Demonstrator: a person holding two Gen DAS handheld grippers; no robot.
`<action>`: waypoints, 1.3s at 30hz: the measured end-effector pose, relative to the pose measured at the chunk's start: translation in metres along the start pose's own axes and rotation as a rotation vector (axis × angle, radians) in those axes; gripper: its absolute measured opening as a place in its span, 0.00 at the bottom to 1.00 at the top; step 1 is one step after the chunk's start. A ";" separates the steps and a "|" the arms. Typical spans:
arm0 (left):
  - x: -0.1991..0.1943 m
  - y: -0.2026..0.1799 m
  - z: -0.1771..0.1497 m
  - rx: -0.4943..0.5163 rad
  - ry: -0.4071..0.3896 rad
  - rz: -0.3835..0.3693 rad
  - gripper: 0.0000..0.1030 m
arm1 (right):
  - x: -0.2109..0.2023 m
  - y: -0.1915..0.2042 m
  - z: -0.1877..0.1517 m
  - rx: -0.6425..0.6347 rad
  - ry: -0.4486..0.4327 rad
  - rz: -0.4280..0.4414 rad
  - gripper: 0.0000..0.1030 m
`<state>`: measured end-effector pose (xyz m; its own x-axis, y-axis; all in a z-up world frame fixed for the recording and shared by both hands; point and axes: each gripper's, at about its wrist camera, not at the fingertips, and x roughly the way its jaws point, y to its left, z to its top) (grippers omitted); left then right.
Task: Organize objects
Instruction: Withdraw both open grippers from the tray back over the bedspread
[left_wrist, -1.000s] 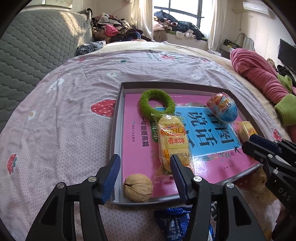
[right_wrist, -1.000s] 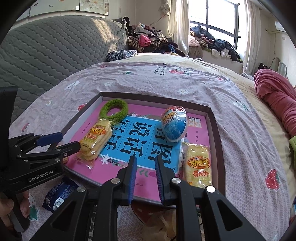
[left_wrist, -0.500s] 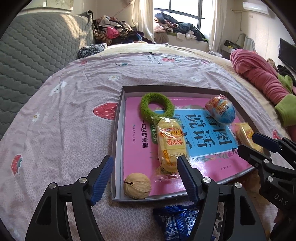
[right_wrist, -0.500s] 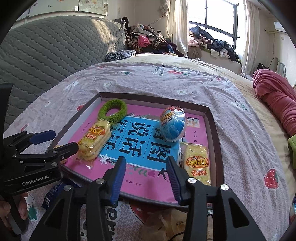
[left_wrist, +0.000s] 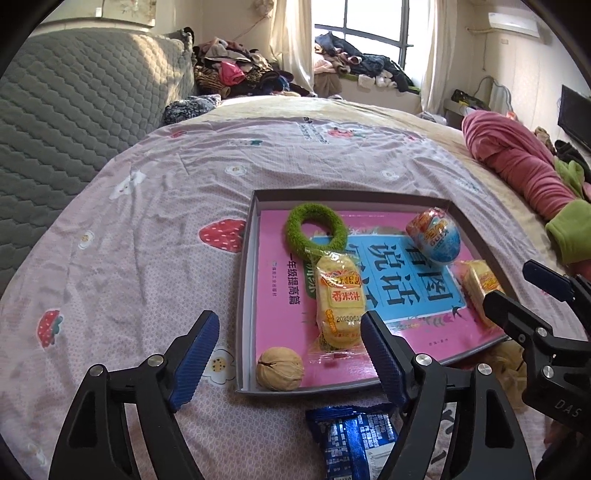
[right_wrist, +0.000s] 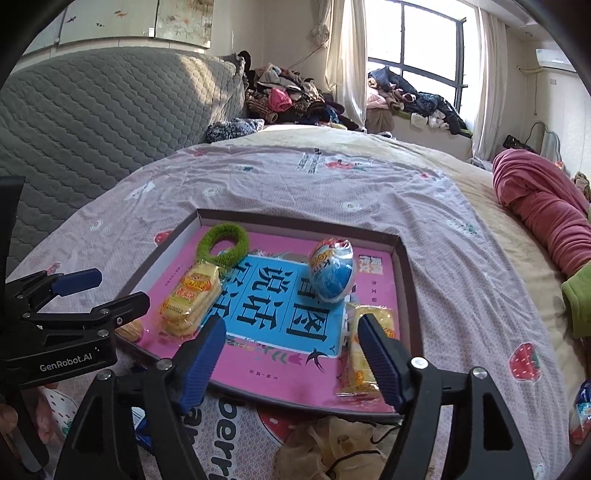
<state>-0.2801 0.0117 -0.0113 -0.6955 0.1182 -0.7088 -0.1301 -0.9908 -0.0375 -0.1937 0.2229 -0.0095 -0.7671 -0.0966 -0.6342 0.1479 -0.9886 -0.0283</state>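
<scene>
A shallow grey tray (left_wrist: 246, 280) (right_wrist: 404, 295) lies on the bed with a pink and blue book in it. On the book rest a green fuzzy ring (left_wrist: 317, 233) (right_wrist: 223, 244), two yellow cracker packs (left_wrist: 338, 302) (right_wrist: 367, 350) (right_wrist: 192, 299), a blue foil egg (left_wrist: 435, 240) (right_wrist: 332, 273) and a walnut (left_wrist: 280, 373). My left gripper (left_wrist: 289, 332) hovers over the tray's near left corner, jaws opening, nothing between them. My right gripper (right_wrist: 291, 338) hangs over the tray's near edge, jaws opening and empty.
A blue snack packet (left_wrist: 354, 435) lies on the sheet just in front of the tray. A crumpled pale cloth pouch (right_wrist: 332, 443) sits by the near right edge. A pink and green garment (left_wrist: 524, 170) lies at the right. Clothes pile up under the window behind the bed.
Both grippers have opened wide; the right one was almost shut a second ago. Both have lifted slightly and drawn back, so the tray sits farther off.
</scene>
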 end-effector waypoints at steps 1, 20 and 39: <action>-0.003 0.000 0.001 0.003 -0.004 0.001 0.80 | -0.004 0.000 0.001 0.001 -0.009 -0.001 0.76; -0.073 -0.011 0.010 0.021 -0.081 -0.006 0.81 | -0.070 -0.003 0.001 0.026 -0.071 -0.072 0.88; -0.144 -0.021 -0.015 0.034 -0.074 0.046 0.82 | -0.162 -0.006 0.012 0.010 -0.148 -0.098 0.92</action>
<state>-0.1665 0.0148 0.0804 -0.7512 0.0786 -0.6553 -0.1202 -0.9926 0.0188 -0.0775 0.2432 0.1030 -0.8610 -0.0153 -0.5084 0.0628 -0.9951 -0.0763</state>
